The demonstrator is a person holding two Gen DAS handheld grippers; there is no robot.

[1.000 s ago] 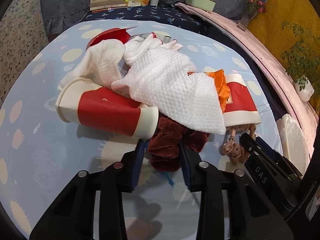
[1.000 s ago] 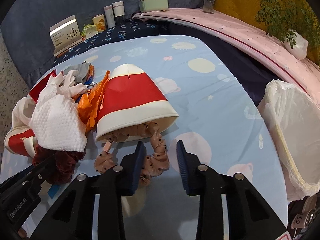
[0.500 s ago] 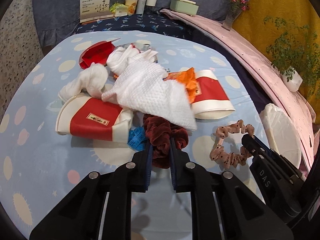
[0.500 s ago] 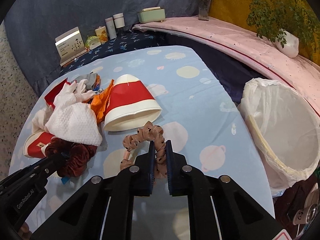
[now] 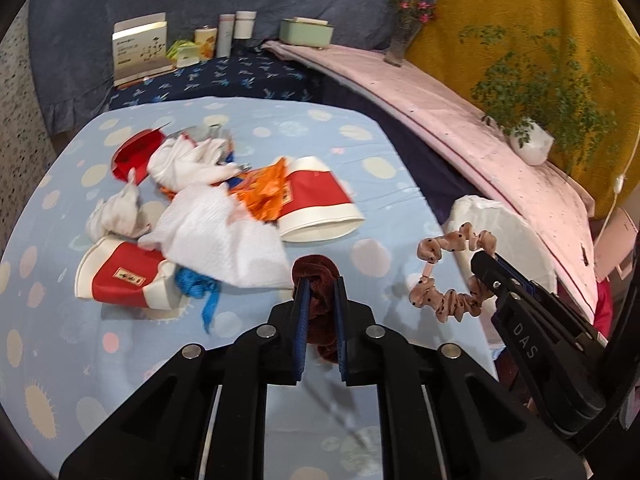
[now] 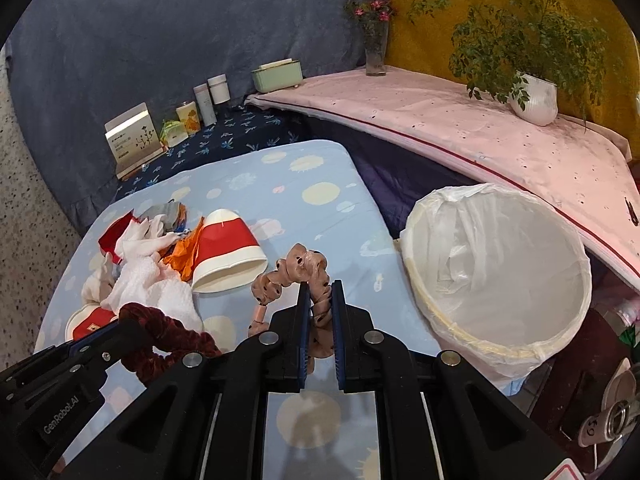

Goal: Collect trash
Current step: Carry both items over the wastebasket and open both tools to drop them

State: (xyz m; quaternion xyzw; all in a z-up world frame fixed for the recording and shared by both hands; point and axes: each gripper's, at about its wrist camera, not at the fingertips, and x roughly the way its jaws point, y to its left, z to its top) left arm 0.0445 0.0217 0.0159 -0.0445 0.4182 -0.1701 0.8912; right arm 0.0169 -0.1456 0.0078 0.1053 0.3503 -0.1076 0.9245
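Note:
My left gripper (image 5: 320, 282) holds a dark red velvet scrunchie (image 5: 314, 265) above the blue dotted tablecloth (image 5: 60, 340); its jaws are still closing on it. To its right, my right gripper (image 6: 320, 286) is shut on a pink spotted scrunchie (image 6: 298, 258), which hangs in a loop off the table. Behind them lies the trash pile: two red-and-white paper cups (image 5: 320, 204) (image 5: 124, 276), white tissues (image 5: 224, 232) and an orange wrapper (image 5: 264, 188). A bin with a white liner (image 6: 500, 280) stands open just right of the table.
A pink-covered ledge (image 6: 460, 136) runs behind the bin, carrying a white plant pot (image 6: 536, 98), a vase (image 6: 376, 52) and a green box (image 6: 276, 74). Boxes and jars (image 5: 140, 48) stand on the dark blue cloth beyond the table's far edge.
Both grippers closed on their scrunchies, then lifted them up and back from the pile. The pink scrunchie came out from under the cup, and the bin has come into fuller view.

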